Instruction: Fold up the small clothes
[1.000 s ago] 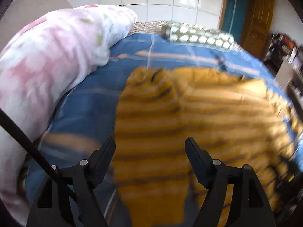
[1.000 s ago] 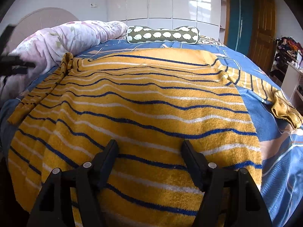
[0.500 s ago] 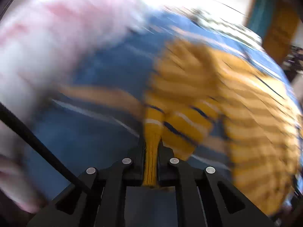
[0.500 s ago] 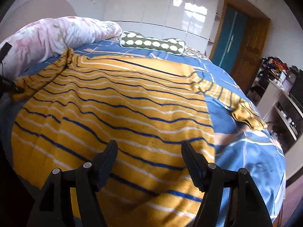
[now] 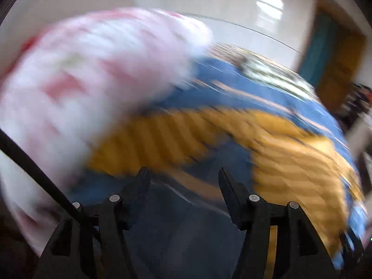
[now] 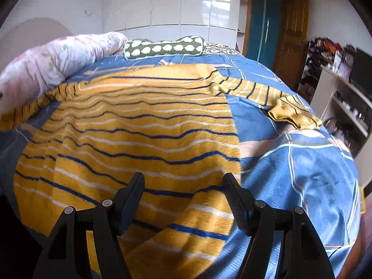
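Observation:
A yellow sweater with blue and white stripes [image 6: 139, 134] lies spread flat on the blue bed sheet [image 6: 302, 174]. Its right sleeve [image 6: 279, 102] stretches to the right with the cuff bunched. Its left sleeve [image 6: 30, 109] reaches left toward the quilt. My right gripper [image 6: 183, 186] is open and empty above the sweater's bottom hem. The left wrist view is badly blurred. There my left gripper [image 5: 183, 181] is open and empty, with the left sleeve [image 5: 151, 144] stretched out beyond the fingertips.
A rolled pink floral quilt [image 6: 58, 62] lies along the bed's left side, also in the left wrist view [image 5: 81, 81]. A green bolster pillow with white spots [image 6: 165, 47] lies at the head. Shelves with clutter [image 6: 337, 69] and a wooden door [image 6: 293, 37] stand to the right.
My left gripper shut on the left sleeve cuff, pulled it out to the left, then opened and let it go. My right gripper shifted right along the hem.

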Motion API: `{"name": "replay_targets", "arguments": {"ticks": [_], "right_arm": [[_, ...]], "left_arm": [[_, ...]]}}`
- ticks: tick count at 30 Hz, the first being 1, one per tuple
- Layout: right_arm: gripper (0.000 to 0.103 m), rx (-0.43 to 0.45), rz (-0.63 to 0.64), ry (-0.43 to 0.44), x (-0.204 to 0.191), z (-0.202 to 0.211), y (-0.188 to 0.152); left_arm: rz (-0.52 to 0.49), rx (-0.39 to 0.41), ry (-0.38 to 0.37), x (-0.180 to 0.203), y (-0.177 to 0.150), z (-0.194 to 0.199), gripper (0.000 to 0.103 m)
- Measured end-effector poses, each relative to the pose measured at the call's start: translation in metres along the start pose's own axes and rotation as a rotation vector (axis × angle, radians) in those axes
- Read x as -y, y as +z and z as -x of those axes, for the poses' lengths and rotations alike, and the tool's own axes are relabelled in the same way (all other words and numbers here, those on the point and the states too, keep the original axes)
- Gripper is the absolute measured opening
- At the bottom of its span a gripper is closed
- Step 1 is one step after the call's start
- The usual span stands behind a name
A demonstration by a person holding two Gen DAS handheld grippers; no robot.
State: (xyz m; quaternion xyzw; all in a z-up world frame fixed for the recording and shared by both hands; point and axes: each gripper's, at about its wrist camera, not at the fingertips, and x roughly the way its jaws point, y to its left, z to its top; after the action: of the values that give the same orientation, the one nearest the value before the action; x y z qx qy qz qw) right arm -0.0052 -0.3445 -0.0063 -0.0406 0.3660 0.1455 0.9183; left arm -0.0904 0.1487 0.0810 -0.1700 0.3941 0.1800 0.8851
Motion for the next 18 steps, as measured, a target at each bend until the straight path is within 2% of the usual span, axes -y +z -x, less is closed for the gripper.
{"name": "replay_targets", "arguments": {"ticks": [2,4,6,8,12,16,18], "right_arm": [[0.074,0.004,-0.046,0.029,0.012,0.006,-0.001],[0.074,0.001,-0.086,0.053,0.023,0.011,-0.002],[0.074,0.0,-0.117,0.067,0.031,0.014,-0.004],[0.074,0.003,-0.137,0.073,0.036,0.016,-0.006],[0.074,0.017,-0.151,0.087,0.039,0.018,-0.01],[0.074,0.008,-0.164,0.095,0.041,0.013,-0.014],[0.074,0.009,-0.172,0.097,0.045,0.013,-0.016]], "left_arm": [[-0.003,-0.081,-0.144,0.025,-0.034,-0.011,0.06],[0.014,-0.153,-0.255,0.042,-0.062,-0.02,0.06],[0.046,-0.236,-0.337,0.054,-0.075,-0.043,0.06],[0.08,-0.271,-0.331,0.063,-0.074,-0.064,0.059],[0.154,-0.26,-0.37,0.063,-0.055,-0.085,0.059],[0.208,-0.349,-0.441,0.061,-0.039,-0.116,0.059],[0.218,-0.362,-0.448,0.065,-0.039,-0.123,0.059]]}}
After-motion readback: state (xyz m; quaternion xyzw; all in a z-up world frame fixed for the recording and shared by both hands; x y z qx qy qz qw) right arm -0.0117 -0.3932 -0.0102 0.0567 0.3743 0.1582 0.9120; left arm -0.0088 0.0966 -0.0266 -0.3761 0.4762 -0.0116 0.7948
